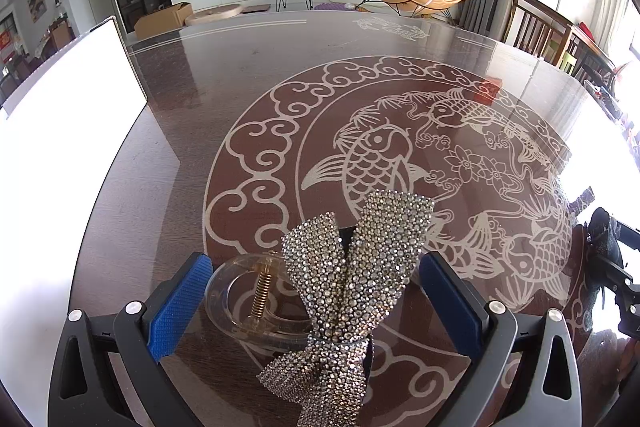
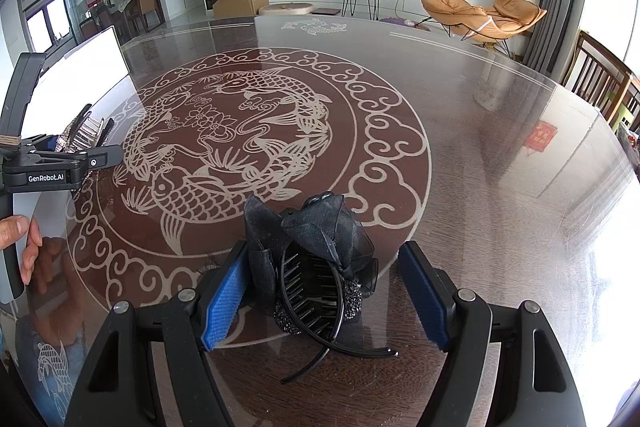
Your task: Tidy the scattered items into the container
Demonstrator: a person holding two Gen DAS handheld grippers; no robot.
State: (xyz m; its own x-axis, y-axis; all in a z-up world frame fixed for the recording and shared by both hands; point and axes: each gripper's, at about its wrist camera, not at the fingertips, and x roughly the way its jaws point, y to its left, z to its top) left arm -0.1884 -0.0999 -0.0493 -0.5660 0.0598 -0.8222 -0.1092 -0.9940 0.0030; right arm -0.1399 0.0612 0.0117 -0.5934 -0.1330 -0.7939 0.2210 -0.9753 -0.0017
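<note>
Bench (image 1: pixel 248 75): dark wood under glass, fish-and-cloud pattern, wide bare surface ahead of both claws out to the far rim.

Left claw (image 1: pixel 316 303): jaws spread, blue pads (image 1: pixel 178 307) standing clear on either side of the rhinestone bow clip (image 1: pixel 356 267). Bow lies between the pads, nearer the right one; its clear plastic clasp with brass spring sits toward the left pad. No pad contact seen. White container (image 1: pixel 68 155) stands to the left of this claw, its near edge close alongside; overexposed, interior not readable.

Right claw (image 2: pixel 324 297): jaws wide apart, black fabric flower clip (image 2: pixel 312 251) resting on the glass between them. Left pad close against the fabric, touch uncertain; right pad well apart from it. Clip's black prongs trail back toward the claw's base.

Left of the right claw: the other claw's body, a hand (image 2: pixel 24 243) on its grip. Open bench to the right and ahead.
</note>
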